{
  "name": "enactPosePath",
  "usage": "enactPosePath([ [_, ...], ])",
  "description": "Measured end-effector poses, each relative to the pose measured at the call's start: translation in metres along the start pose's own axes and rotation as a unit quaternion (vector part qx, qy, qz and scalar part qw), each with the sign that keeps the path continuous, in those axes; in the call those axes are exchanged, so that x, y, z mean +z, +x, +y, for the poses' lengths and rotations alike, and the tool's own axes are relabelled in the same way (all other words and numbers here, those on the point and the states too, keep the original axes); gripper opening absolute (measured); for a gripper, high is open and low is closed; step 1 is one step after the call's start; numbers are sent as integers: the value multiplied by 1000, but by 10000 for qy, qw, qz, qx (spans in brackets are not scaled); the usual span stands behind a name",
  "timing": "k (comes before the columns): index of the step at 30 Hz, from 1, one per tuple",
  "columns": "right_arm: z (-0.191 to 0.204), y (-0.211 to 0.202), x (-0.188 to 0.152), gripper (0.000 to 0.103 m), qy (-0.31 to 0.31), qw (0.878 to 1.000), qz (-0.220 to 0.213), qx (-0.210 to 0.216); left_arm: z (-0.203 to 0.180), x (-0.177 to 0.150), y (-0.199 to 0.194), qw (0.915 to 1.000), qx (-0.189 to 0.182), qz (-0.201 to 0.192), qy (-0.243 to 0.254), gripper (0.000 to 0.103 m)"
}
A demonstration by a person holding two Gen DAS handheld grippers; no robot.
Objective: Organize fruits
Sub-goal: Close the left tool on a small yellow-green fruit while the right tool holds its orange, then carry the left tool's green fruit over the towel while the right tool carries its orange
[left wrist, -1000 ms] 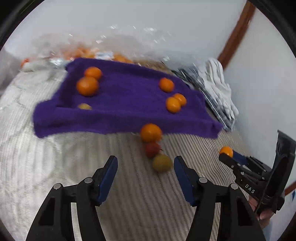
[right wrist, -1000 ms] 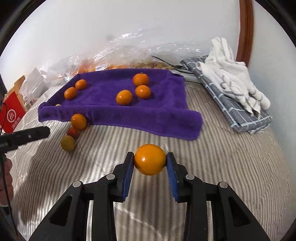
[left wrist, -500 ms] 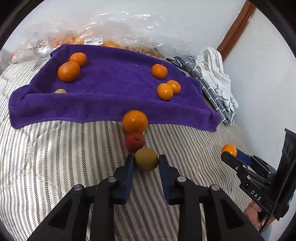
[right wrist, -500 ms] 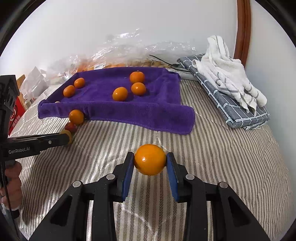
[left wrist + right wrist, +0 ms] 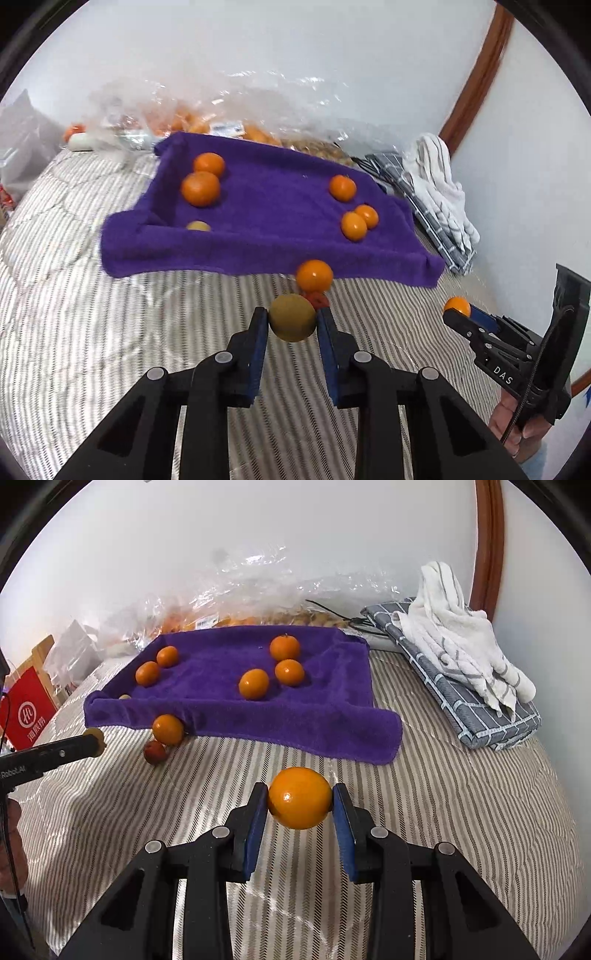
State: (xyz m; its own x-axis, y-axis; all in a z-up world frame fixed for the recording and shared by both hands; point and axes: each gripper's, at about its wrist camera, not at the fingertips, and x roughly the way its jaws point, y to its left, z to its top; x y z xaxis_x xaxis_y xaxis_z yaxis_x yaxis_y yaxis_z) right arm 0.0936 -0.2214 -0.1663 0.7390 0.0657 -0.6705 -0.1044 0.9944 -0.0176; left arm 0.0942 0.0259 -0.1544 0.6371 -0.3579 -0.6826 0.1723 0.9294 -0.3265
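Observation:
My left gripper is shut on a yellow-green fruit, lifted a little off the striped bedspread. Just beyond it lie a red fruit and an orange against the front edge of the purple towel. Several oranges and one yellowish fruit rest on the towel. My right gripper is shut on an orange, held above the bedspread in front of the towel. The left gripper's tip shows at the left of the right wrist view.
Clear plastic bags of fruit lie behind the towel along the white wall. A grey checked cloth with a white striped towel on it sits at the right. A red carton stands at the left. A hand holds the right gripper.
The left gripper came forward, shut on the yellow-green fruit and lifted it off the bedspread. The right gripper kept still with its orange.

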Motion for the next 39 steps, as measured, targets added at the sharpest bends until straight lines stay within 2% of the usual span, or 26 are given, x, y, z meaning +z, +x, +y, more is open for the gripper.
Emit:
enactPosePath([
  [9,8,-6,10,35,-28,10000,-74,-3,14,5,-21,9995,235,-206,-85,26],
  [16,8,-16,24,35,-116,9999,-45,-67,22,14,-35,9992,347,-205,-43,26],
  [27,-9,-46,52,35,-186,9994,-257,-143,39,32,-57,9979,520,-366,-148,26],
  [35,-9,-19,58,35,45,9998,-177,-12,48,59,-41,9975,488,-458,-247,26],
  [39,-7,-3,72,35,90,9996,-255,28,51,80,-28,9963,614,-572,-176,26],
])
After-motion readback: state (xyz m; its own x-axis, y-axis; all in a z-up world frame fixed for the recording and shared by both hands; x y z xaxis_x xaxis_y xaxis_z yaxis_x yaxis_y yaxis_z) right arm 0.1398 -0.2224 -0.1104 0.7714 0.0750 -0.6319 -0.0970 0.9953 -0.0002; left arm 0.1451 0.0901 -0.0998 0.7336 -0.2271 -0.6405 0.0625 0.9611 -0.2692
